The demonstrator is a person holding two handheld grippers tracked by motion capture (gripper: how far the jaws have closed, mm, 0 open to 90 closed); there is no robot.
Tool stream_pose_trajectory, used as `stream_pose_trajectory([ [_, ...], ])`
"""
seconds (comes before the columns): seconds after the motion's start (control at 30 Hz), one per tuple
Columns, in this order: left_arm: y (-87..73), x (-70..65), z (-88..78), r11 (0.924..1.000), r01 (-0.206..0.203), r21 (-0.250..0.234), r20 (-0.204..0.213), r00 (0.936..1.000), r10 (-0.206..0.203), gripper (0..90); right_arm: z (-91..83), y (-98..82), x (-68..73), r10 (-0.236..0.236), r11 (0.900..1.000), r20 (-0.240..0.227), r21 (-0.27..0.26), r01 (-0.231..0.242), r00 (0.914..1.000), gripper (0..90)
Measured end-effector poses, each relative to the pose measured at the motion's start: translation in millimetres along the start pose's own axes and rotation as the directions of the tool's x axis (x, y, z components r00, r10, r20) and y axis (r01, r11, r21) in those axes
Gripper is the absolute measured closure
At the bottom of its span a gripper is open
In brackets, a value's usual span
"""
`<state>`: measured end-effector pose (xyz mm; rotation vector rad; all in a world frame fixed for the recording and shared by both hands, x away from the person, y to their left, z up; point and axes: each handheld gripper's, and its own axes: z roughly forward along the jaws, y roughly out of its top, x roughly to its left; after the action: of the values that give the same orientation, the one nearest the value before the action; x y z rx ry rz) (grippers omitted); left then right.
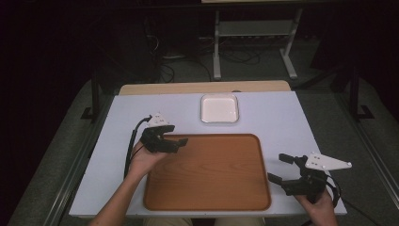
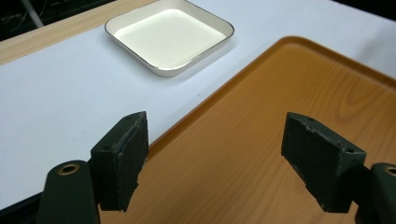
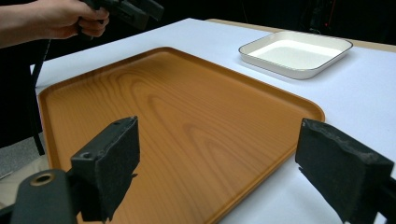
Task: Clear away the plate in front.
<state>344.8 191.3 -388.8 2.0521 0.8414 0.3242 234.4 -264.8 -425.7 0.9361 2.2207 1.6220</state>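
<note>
An empty wooden tray (image 1: 207, 174) lies on the white table (image 1: 282, 117), and just beyond it sits an empty white square dish (image 1: 219, 108). My left gripper (image 1: 176, 140) hovers at the tray's far left corner, open, with nothing between its jaws. In the left gripper view the gripper (image 2: 217, 126) looks over the tray (image 2: 289, 116) edge toward the dish (image 2: 170, 37). My right gripper (image 1: 278, 168) is open beside the tray's right edge. In the right gripper view its open jaws (image 3: 219, 133) frame the tray (image 3: 177, 121), with the dish (image 3: 296, 51) beyond and the left gripper (image 3: 130, 9) far off.
A bare wooden strip (image 1: 202, 87) runs along the table's far edge. Behind it the dark floor holds cables and a metal stand (image 1: 254, 42). Metal rails (image 1: 75, 165) flank the table's sides. Bare white surface surrounds the tray and dish.
</note>
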Motion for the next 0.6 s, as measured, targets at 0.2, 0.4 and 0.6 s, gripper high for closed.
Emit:
stream_pose_trajectory([
  [0.2, 7.7, 5.3, 5.2, 0.9999, 0.007, 0.013, 0.002, 1.0000, -0.007, 23.2, 0.4, -0.1, 0.0, -0.001, 1.000, 0.000, 0.002, 0.001, 1.0000, 13.1],
  [0.4, 16.4, 10.0, 13.1, 0.9994, 0.012, 0.033, 0.004, 0.9999, -0.012, 23.2, 0.3, 0.0, 0.0, -0.001, 1.000, -0.001, 0.001, 0.001, 1.0000, 13.1],
  [0.6, 25.0, 16.2, 21.6, 0.9987, 0.020, 0.047, 0.003, 0.9998, -0.020, 23.2, 0.0, 0.1, -0.7, 0.000, 1.000, -0.002, -0.001, 0.000, 1.0000, 13.1],
])
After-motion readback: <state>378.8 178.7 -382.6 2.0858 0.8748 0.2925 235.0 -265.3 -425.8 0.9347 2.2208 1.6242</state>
